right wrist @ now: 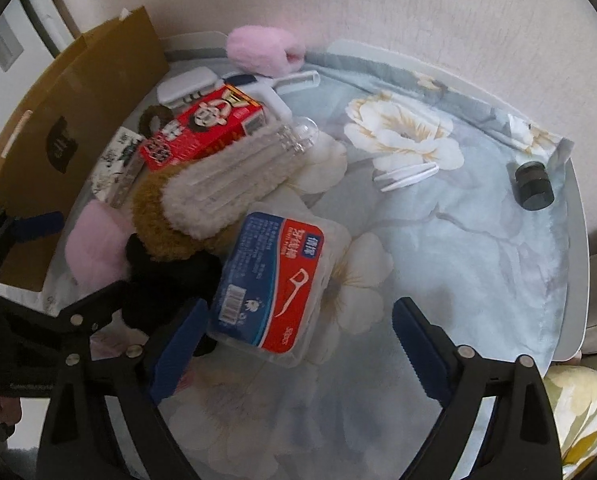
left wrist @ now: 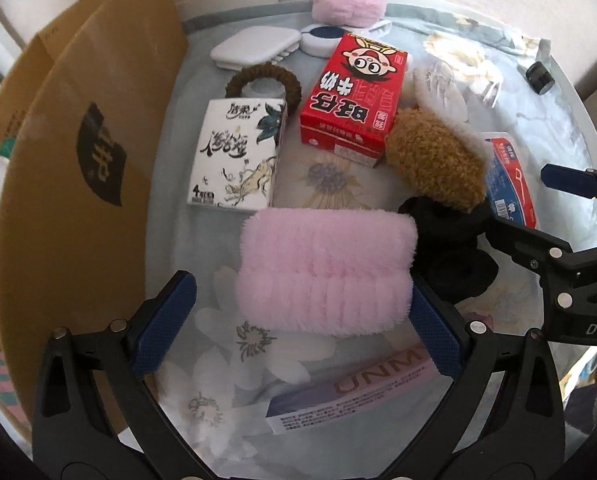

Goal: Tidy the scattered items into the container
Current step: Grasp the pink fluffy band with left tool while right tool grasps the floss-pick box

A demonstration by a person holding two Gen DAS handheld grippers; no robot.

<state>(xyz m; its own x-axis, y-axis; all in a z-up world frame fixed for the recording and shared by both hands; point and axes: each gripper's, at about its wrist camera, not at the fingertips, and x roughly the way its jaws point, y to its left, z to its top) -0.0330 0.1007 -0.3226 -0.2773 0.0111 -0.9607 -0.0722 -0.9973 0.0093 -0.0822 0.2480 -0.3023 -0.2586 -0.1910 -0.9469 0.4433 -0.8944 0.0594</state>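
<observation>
Round table draped in floral cloth against pale wall; cardboard box at its edge; left gripper spread around pink fluffy scrunchie; right gripper spread beside floss-pick box.

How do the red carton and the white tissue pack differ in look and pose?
The red carton is bright red with a cartoon face; the white tissue pack is white with ink-style drawings. The red carton is a stiff box with sharp edges; the white tissue pack looks soft and wrapped in film. The brown hair tie lies at the white tissue pack's far end, not at the red carton's. Both lie flat, side by side, on the floral cloth.
</observation>
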